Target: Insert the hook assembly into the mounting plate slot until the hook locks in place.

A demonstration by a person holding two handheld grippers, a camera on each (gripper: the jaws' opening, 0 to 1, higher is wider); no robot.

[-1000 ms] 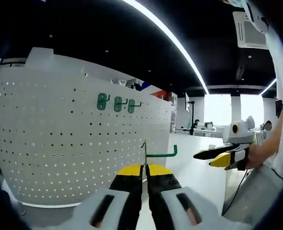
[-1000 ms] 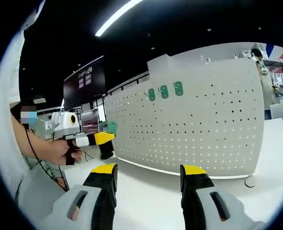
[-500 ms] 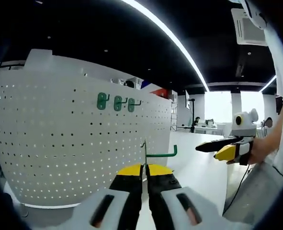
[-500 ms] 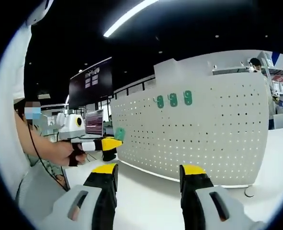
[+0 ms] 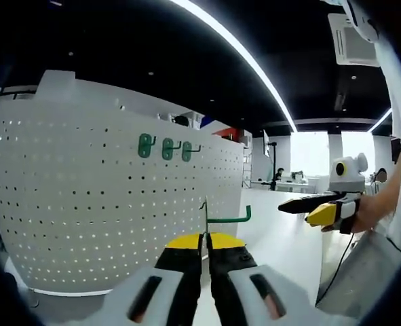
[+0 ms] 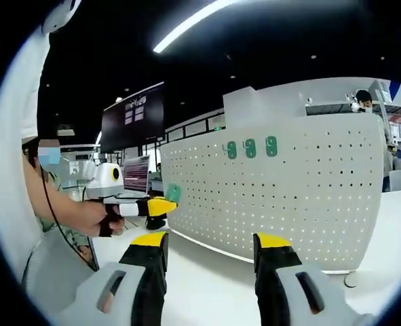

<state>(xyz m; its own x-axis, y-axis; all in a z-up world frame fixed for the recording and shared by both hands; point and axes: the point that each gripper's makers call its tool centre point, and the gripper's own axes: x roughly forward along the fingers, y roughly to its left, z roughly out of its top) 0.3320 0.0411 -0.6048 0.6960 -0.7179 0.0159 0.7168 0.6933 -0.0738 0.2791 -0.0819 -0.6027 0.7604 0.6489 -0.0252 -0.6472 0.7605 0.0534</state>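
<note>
A white pegboard mounting plate stands upright on the white table, with three green hooks hung near its top. My left gripper is shut on a green hook assembly, whose thin plate rises between the jaws and whose arm points right. The pegboard lies ahead and to the left of it. In the right gripper view my right gripper stands open and empty, facing the pegboard and its three hooks. The left gripper with the green hook comes in from the left there.
The right gripper, held by a hand, shows at the right of the left gripper view. White table runs in front of the pegboard. A person's arm and white sleeve are at left; a dark screen hangs behind.
The right gripper's view has shifted slightly, so the pegboard sits a bit lower and further right. The left gripper still holds the hook; its view is nearly unchanged.
</note>
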